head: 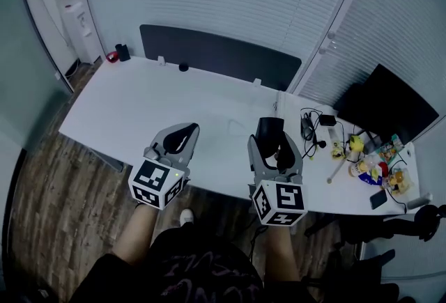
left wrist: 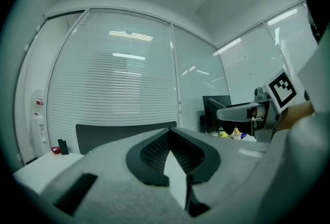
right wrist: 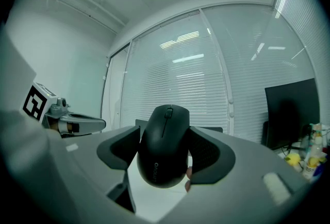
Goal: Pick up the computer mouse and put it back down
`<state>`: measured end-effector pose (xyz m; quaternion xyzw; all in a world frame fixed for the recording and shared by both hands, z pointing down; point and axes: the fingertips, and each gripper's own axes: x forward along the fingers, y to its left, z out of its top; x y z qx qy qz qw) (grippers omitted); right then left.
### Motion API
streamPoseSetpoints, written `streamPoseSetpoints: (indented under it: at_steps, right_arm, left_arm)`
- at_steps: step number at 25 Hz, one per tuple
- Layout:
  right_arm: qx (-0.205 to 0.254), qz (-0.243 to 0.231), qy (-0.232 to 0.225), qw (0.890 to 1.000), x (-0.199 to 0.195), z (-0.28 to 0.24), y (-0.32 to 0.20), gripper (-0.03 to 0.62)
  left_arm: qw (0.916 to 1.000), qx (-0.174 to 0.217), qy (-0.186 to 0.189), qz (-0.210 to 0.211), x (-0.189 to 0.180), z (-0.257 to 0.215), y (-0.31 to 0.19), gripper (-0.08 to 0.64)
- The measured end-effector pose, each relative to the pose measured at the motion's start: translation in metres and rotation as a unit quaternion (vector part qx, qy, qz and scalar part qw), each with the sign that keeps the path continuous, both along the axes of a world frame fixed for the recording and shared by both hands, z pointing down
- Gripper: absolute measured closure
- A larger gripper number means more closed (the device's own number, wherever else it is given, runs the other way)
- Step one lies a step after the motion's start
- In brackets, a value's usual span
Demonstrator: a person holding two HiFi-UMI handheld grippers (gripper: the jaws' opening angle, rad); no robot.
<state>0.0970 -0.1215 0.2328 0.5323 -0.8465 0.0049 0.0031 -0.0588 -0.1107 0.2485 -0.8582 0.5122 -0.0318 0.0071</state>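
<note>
The fingers [right wrist: 209, 153] of the right gripper [right wrist: 164, 138] pinch the computer mouse [right wrist: 164, 151] from both sides. Their dark ribbed pads press on its flanks, and its wheel end tips up and away from the camera. The fingers [left wrist: 149, 153] of the left gripper [left wrist: 170, 133] are pressed together at their tips with nothing between them; only a wedge of pale table shows through the gap below.

In the head view the right gripper [head: 270, 141] reaches over the near edge of the table [head: 139, 106], with the computer mouse [head: 268, 129] a dark shape at its front. The left gripper [head: 180, 138] is beside it, apart and empty.

The pick-up half of the task looks done: the mouse is gripped, and in the right gripper view window blinds rather than the table surface stand behind it, which suggests it is off the table. Setting it down and letting go is not yet done.

No view shows the underside of the mouse, so the gap beneath it cannot be seen directly. In the dim head view the black mouse merges with the black pads and its outline is hard to trace. The clutter [head: 362, 162] at the right end of the table reads only as cables and small coloured objects. A dark monitor [head: 390, 103] is cut short by the fisheye edge.
</note>
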Motion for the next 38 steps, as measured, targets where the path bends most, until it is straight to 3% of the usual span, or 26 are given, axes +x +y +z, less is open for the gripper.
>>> streamPoseSetpoints:
  at_steps: [13, 38]
  right_arm:
    - [0.012, -0.002, 0.002, 1.000, -0.001, -0.008, 0.007, 0.285]
    - [-0.011, -0.004, 0.001, 1.000, -0.008, 0.013, -0.004, 0.287]
  left_arm:
    - [0.9999, 0.011, 0.006, -0.009, -0.004, -0.007, 0.009, 0.558]
    - [0.9999, -0.008, 0.005, -0.012, -0.014, 0.010, -0.001, 0.558]
